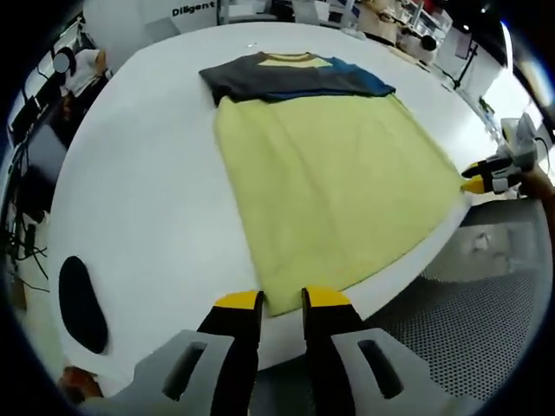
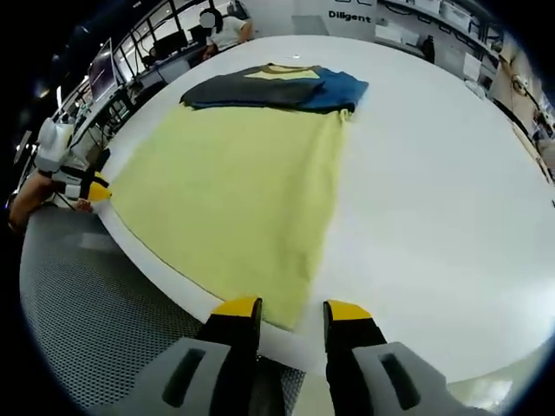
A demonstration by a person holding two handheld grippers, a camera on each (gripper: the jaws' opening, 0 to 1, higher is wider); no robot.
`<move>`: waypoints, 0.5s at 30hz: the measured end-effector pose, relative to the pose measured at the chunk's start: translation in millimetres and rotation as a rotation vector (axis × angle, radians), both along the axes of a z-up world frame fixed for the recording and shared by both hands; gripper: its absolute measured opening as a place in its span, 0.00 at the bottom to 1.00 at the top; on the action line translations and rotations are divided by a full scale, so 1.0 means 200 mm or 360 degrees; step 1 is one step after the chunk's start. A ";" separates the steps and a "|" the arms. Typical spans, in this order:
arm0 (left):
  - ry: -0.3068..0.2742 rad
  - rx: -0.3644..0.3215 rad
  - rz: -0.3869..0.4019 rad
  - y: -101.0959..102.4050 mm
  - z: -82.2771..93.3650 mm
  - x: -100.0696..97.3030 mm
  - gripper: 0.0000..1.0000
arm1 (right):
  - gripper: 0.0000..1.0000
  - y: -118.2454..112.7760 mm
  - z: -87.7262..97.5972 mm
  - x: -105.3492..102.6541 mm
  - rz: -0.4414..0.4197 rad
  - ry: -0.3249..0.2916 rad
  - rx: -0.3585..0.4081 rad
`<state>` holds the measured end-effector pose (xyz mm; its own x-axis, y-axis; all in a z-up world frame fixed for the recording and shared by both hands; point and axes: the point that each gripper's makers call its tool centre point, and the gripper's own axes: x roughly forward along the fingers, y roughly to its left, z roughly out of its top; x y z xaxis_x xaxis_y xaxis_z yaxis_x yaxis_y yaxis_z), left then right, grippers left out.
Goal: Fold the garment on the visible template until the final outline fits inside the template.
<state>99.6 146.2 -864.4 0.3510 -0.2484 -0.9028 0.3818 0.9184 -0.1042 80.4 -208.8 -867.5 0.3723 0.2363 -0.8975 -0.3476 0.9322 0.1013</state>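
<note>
A yellow T-shirt (image 1: 329, 182) (image 2: 225, 182) lies flat on the white table (image 1: 147, 191), hem toward me. Its dark grey sleeve (image 1: 238, 76) and blue sleeve (image 1: 360, 80) lie across the far end. My left gripper (image 1: 282, 303) stands open at the table's near edge, with one hem corner (image 1: 276, 305) lying between its yellow tips. My right gripper (image 2: 293, 310) is also open, and the other hem corner (image 2: 286, 314) reaches between its jaws. Each gripper also appears in the other's view, at the opposite hem corner: right gripper (image 1: 475, 178), left gripper (image 2: 91, 191).
A black oval patch (image 1: 82, 303) sits on the table left of the shirt. Beyond the near table edge lies grey perforated flooring (image 1: 468, 329) (image 2: 95, 312). Desks, monitors and a seated person (image 2: 221, 26) are far behind the table.
</note>
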 end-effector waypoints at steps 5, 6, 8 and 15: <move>-0.0018 0.0058 -0.0033 0.01 -0.01 0.00 0.13 | 0.09 -0.01 -0.01 0.00 0.0018 0.0004 -0.0043; -0.0018 0.0062 -0.0029 0.01 -0.01 0.00 0.12 | 0.06 -0.01 -0.01 -0.01 0.0031 0.0012 -0.0037; -0.0020 0.0062 -0.0016 0.01 -0.01 0.00 0.12 | 0.03 0.01 -0.01 -0.01 0.0036 0.0016 -0.0014; -0.0017 0.0030 0.0068 0.02 -0.01 0.00 0.08 | 0.01 0.01 -0.01 -0.01 0.0054 0.0003 -0.0039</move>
<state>99.9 151.0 -865.9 0.3706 -0.2158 -0.9034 0.3430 0.9357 -0.0828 78.7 -206.8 -869.9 0.3628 0.2267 -0.9039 -0.3792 0.9219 0.0791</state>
